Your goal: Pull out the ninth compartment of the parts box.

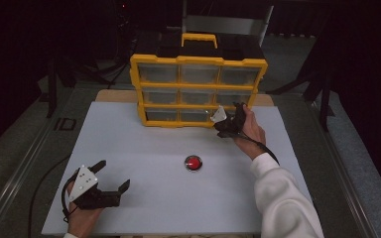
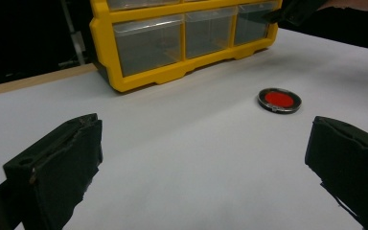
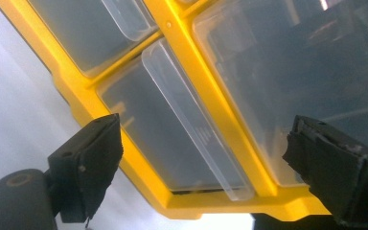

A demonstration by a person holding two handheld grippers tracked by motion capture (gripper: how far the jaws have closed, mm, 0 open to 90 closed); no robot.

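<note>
A yellow drawer cabinet (image 1: 198, 60) with three rows of clear drawers stands at the back of the white table (image 1: 144, 144). My right gripper (image 1: 232, 113) is up against its bottom right drawer (image 3: 172, 139), open, jaws set wide to either side of the drawer's clear handle (image 3: 191, 129); I cannot tell if they touch it. A small red disc with a dark rim (image 1: 193, 162) lies mid-table. My left gripper (image 1: 113, 174) rests low at the front left, open and empty, pointing toward the red disc (image 2: 279, 99) and the cabinet (image 2: 172, 72).
A wooden strip (image 1: 114, 95) runs along the table's far edge behind the cabinet. Dark floor and stands surround the table. The person's white sleeve (image 1: 283, 198) crosses the front right corner.
</note>
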